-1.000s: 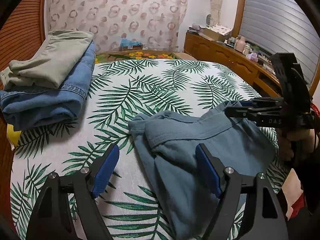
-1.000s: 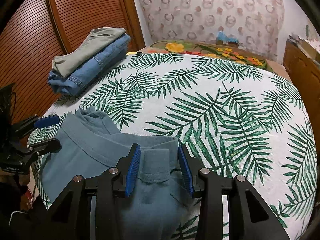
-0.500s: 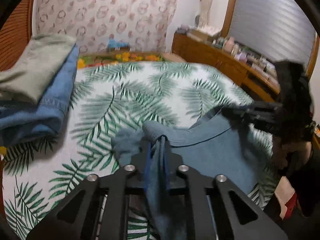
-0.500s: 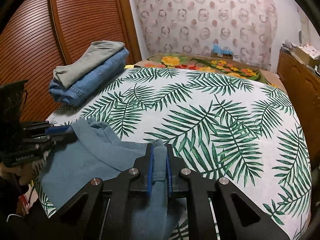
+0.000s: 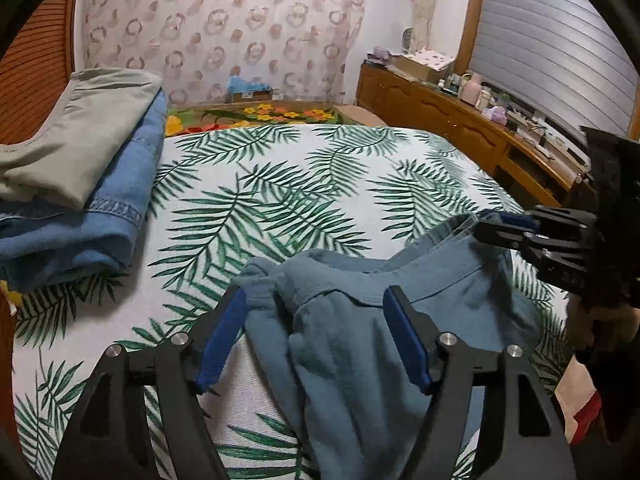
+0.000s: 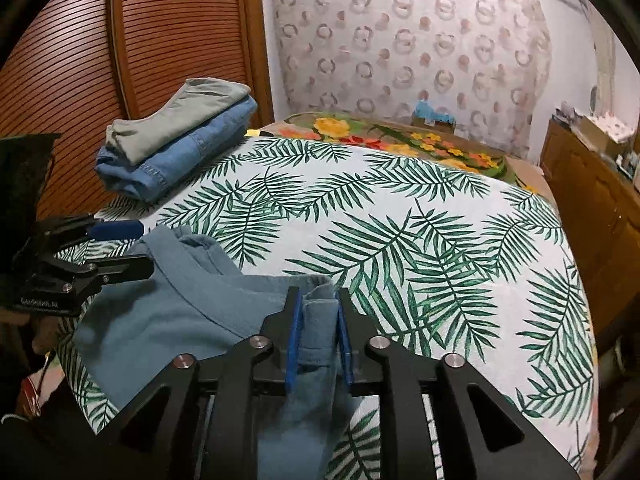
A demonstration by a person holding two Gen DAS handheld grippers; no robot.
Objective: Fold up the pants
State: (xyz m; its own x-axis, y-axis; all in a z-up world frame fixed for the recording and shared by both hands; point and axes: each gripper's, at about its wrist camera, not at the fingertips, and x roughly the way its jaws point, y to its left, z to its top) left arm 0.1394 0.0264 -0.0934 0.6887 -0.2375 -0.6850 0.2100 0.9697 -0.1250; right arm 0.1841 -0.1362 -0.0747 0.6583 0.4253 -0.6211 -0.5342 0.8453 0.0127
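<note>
Teal-blue pants [image 5: 360, 320] lie bunched at the near edge of the bed, waistband towards the middle; they also show in the right wrist view [image 6: 192, 312]. My left gripper [image 5: 316, 336] is open, its blue pads either side of the waistband's left corner. In the right wrist view the left gripper [image 6: 128, 248] shows open at the cloth's left end. My right gripper [image 6: 318, 340] has its pads slightly apart around the waistband's right corner, loosely holding it. It appears in the left wrist view [image 5: 504, 228] at the waistband's right end.
The bed [image 5: 320, 184] has a white cover with green palm leaves. A folded stack of khaki pants [image 5: 76, 140] on blue jeans [image 5: 72, 236] lies at the back left. A wooden dresser [image 5: 460, 120] runs along the right; a slatted wardrobe [image 6: 100, 60] stands left.
My left gripper, shut on the waistband corner half a second ago, has opened. My right gripper's pads have parted slightly. The pants rest lower on the bed.
</note>
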